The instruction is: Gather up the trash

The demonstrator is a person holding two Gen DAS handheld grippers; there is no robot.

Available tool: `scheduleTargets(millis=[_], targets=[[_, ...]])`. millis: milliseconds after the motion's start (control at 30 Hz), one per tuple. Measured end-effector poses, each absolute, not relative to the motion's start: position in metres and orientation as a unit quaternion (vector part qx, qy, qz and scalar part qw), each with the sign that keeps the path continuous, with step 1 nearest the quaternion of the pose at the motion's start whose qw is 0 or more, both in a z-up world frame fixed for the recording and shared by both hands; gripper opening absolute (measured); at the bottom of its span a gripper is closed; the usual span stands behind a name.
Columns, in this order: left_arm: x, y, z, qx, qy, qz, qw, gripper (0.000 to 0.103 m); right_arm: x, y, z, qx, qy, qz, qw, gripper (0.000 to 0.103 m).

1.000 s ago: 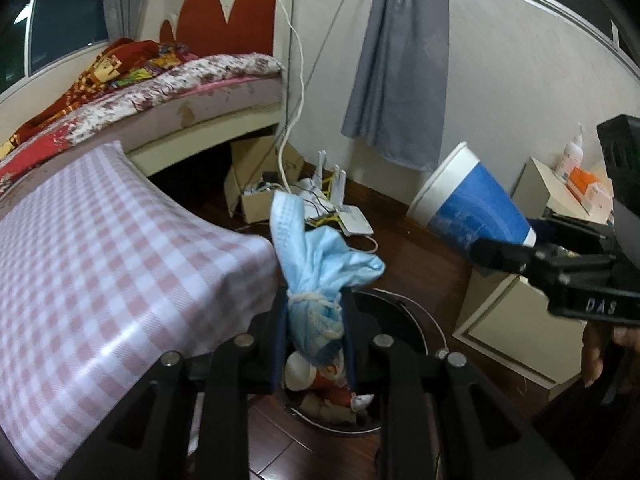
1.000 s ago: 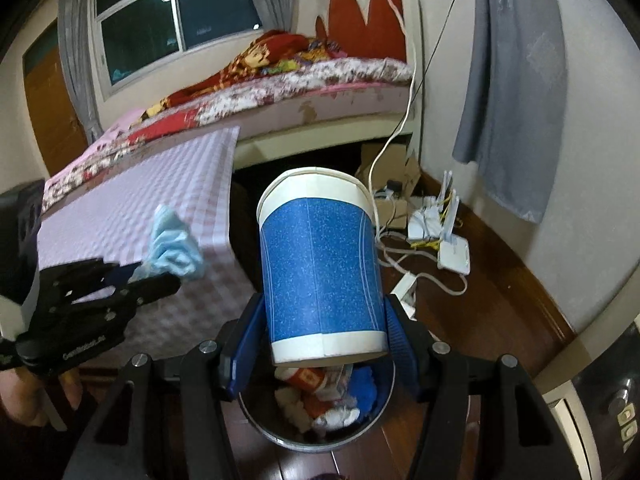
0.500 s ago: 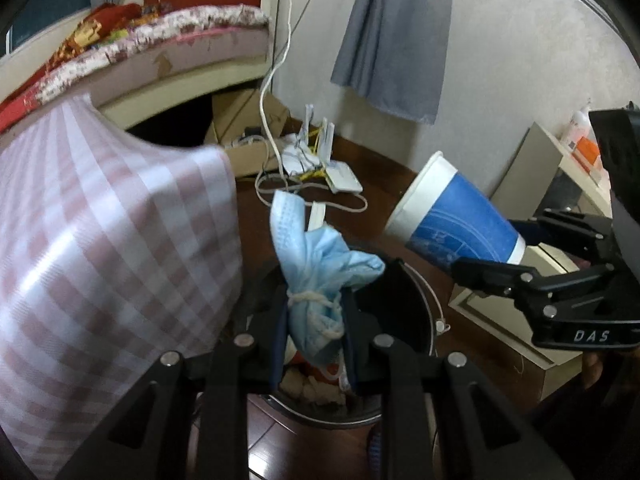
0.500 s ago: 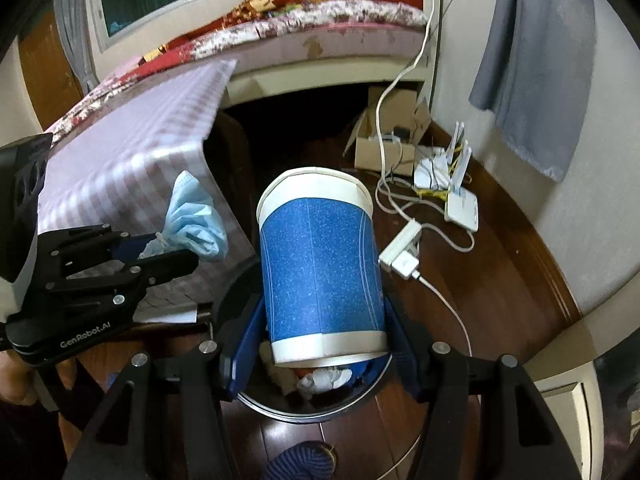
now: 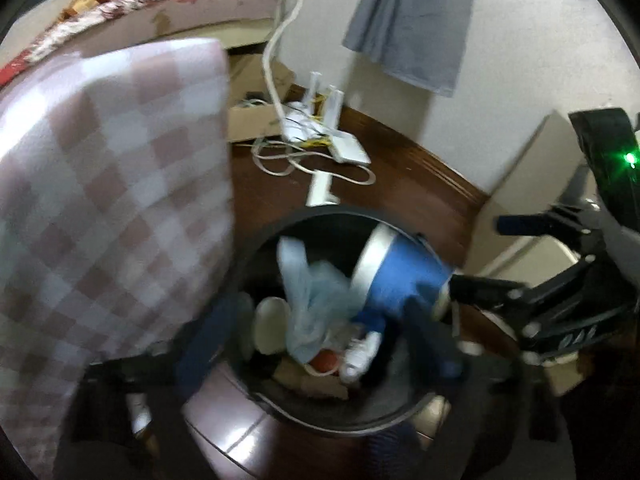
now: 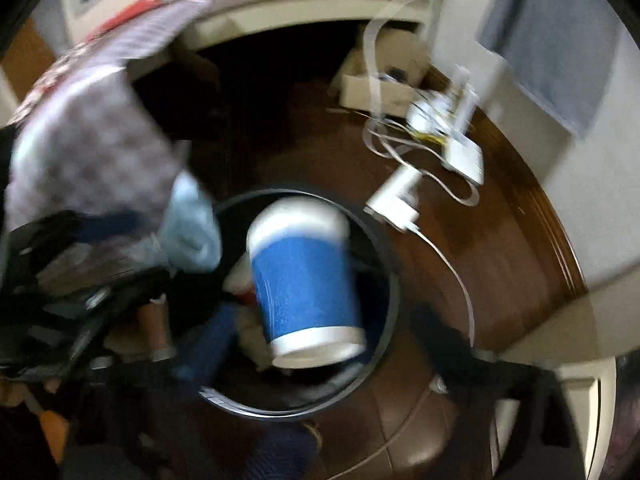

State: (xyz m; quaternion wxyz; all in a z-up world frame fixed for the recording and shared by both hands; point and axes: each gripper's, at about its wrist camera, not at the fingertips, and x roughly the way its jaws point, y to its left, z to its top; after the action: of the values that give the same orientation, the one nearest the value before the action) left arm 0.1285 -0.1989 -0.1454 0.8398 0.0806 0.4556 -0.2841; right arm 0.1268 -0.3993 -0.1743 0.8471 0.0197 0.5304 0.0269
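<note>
Release step of trash collection: both tools are hanging over the round dark bin (image 5: 332,211) on the wooden floor, beside the desk under its pink checked cloth (image 5: 112,184). The left tool (image 5: 316,336) is showing its fingers spread wide, and the crumpled blue face mask (image 5: 308,300) is lying between them without visible contact, over the bin's mouth and apparently dropping in. The right tool (image 6: 328,344) is likewise standing with its fingers apart on either side of the blue paper cup (image 6: 304,284), which is tilting, white rim away from the camera, inside the bin's outline; it appears free of the pads. Judged stage: both items are being let go, so the next move is calling for lifting both tools clear of the rim and turning toward further litter. Heavy motion blur is smearing both views, so actual loss of contact cannot be confirmed. The bin's contents are reading only as pale and reddish scraps, its lower part is hidden by the tools, and the holding hands are largely out of view.
</note>
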Motion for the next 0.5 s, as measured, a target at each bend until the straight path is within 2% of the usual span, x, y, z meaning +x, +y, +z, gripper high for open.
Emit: scheduleTargets(millis=[500], targets=[[0.128, -0.188, -0.149, 0.092, 0.441, -0.244, 0.859, 0.098, 0.126, -0.407, -0.175, -0.016, 0.527, -0.009, 0.85, 0.102]])
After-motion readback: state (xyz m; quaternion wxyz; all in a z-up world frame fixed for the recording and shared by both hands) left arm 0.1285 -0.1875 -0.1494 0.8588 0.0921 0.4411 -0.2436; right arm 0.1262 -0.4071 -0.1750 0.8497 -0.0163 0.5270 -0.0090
